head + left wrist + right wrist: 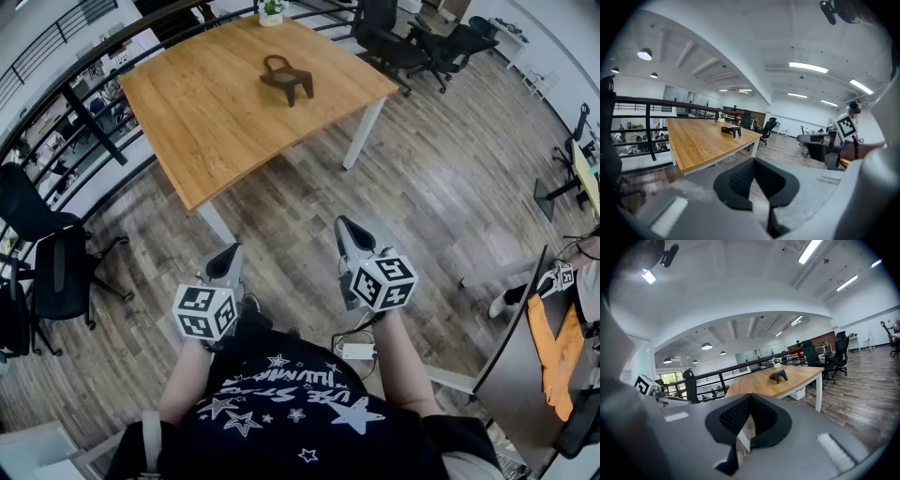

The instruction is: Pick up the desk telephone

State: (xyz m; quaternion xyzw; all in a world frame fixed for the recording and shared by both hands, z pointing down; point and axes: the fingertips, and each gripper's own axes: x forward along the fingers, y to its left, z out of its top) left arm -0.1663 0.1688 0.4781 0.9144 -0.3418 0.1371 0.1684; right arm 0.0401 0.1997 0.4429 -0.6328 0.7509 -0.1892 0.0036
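The desk telephone (286,78), a dark brown set with a raised handle, stands on the far half of a wooden table (216,112). It is small and distant in the left gripper view (731,130) and the right gripper view (778,376). Both grippers are held close to the person's body over the wood floor, well short of the table. My left gripper (228,258) is shut with nothing between its pads (740,176). My right gripper (345,228) is also shut and empty, its pads (736,416) meeting at the tip. Both point towards the table.
A small potted plant (271,11) sits at the table's far edge. A black railing (84,103) runs along the left, with black office chairs (42,253) beside it and more chairs (412,42) beyond the table. A dark desk (525,366) stands at the right. A white adapter (357,352) lies on the floor.
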